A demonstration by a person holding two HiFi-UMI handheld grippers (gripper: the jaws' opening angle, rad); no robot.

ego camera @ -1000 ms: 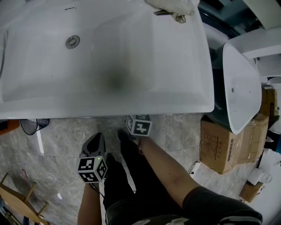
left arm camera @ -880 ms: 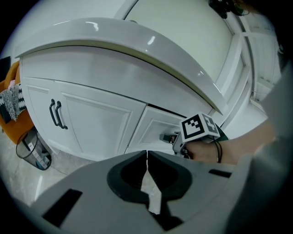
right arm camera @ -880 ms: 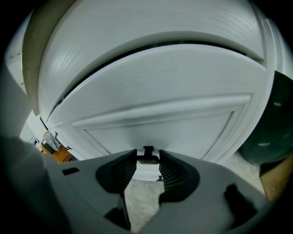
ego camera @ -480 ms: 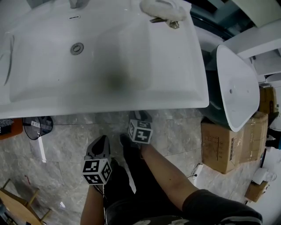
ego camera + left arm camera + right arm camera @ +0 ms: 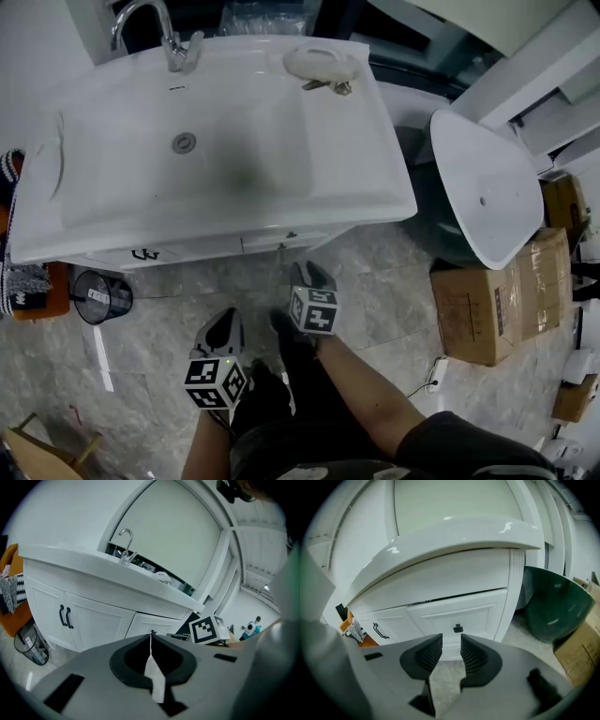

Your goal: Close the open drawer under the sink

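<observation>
The white drawer (image 5: 459,616) with a small black knob (image 5: 458,629) sits under the sink (image 5: 356,141). Its front lies close to the cabinet face, with a thin dark gap along its top. In the head view the drawer (image 5: 291,240) shows just below the sink's rim. My right gripper (image 5: 451,641) points at the knob from a distance. Its jaws are closing with nothing between them. That right gripper (image 5: 306,270) hovers over the floor in front of the drawer. My left gripper (image 5: 225,321) hangs lower left of it, and the left gripper (image 5: 151,635) is shut and empty.
Two cabinet doors with black handles (image 5: 65,617) stand left of the drawer. A dark green basin (image 5: 478,187) and cardboard boxes (image 5: 487,300) crowd the right. A wire bin (image 5: 98,298) stands on the marble floor at left. Keys and a soap dish (image 5: 323,61) lie by the faucet (image 5: 169,37).
Both grippers have risen and drawn back from the cabinet. The view has pulled back, so the sink sits higher and the cabinet front now shows below its rim.
</observation>
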